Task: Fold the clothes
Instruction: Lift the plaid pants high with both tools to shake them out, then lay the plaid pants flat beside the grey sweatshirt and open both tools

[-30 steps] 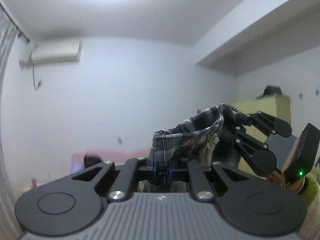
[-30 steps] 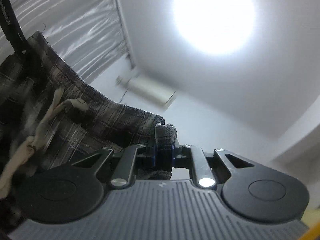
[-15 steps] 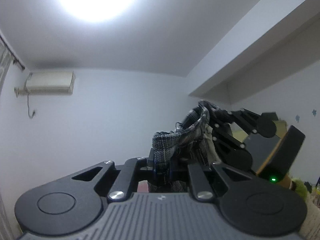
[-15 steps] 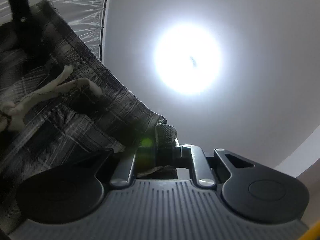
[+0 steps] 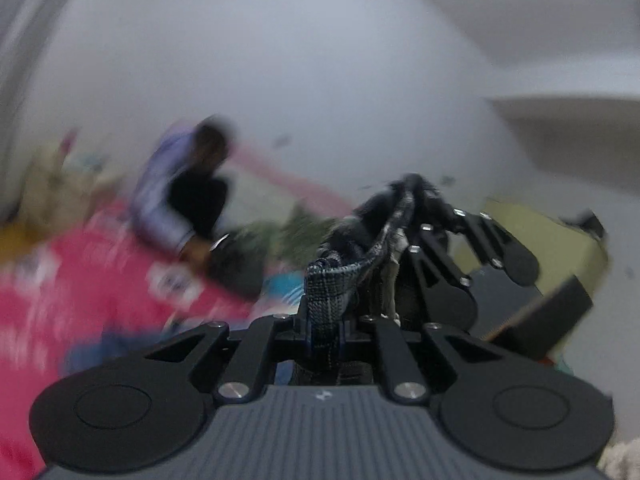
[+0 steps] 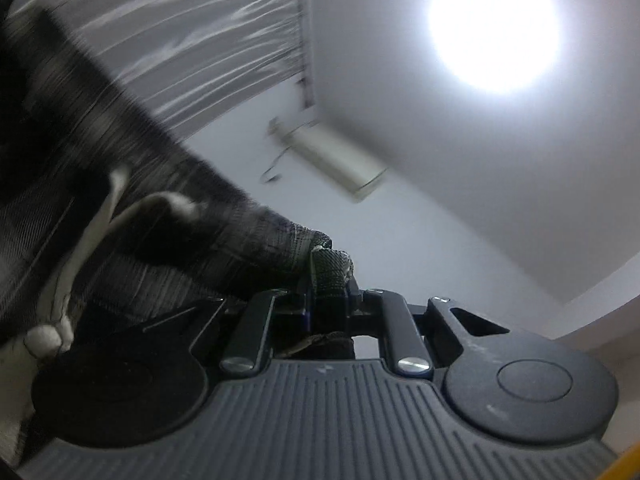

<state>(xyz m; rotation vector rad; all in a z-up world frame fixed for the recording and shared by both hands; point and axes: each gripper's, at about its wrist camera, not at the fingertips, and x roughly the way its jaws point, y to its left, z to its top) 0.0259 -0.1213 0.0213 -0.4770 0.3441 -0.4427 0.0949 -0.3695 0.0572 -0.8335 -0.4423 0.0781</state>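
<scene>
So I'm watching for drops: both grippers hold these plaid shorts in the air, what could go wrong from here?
The left gripper and right gripper each pinch only a small bunch of the plaid shorts' edge, so a fast swing might pull it free. The loose white drawstring could snag.

The left wrist view is dim and strongly blurred by motion; only the left gripper is sharp. In the right wrist view a round ceiling lamp glares white, the plaid cloth is dark and smeared. Edges curve from fisheye distortion.
</scene>
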